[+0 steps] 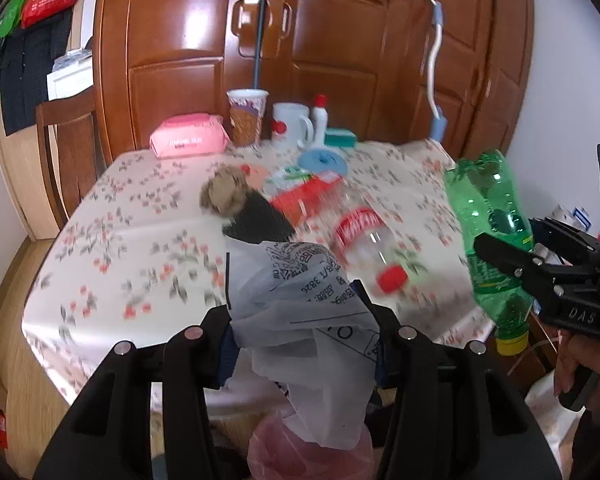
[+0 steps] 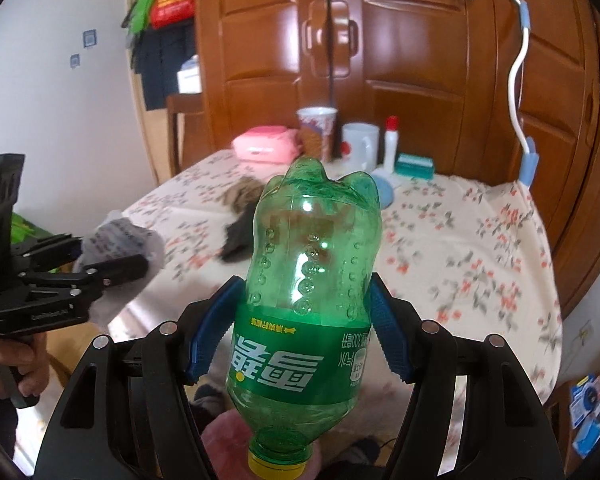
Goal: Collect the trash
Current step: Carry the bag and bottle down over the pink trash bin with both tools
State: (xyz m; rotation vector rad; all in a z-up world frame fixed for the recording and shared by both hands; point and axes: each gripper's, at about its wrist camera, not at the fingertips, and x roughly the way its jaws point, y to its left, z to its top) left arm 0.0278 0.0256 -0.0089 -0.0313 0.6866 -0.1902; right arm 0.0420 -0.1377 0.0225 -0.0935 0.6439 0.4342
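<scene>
The green bottle (image 2: 308,300) hung cap-down, clamped in the right gripper (image 2: 300,320) off the table's (image 1: 140,240) near edge. Beside it the left gripper (image 1: 304,328) pinched a crumpled white wrapper (image 1: 300,300). On the floral cloth lay a clear red-capped bottle (image 1: 364,248), a red packet (image 1: 304,196) and a dark bundle (image 1: 240,204); cups stood behind.

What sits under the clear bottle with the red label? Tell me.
The clear bottle lies on its side on the floral tablecloth. Whatever lies beneath that cloth is covered.
</scene>
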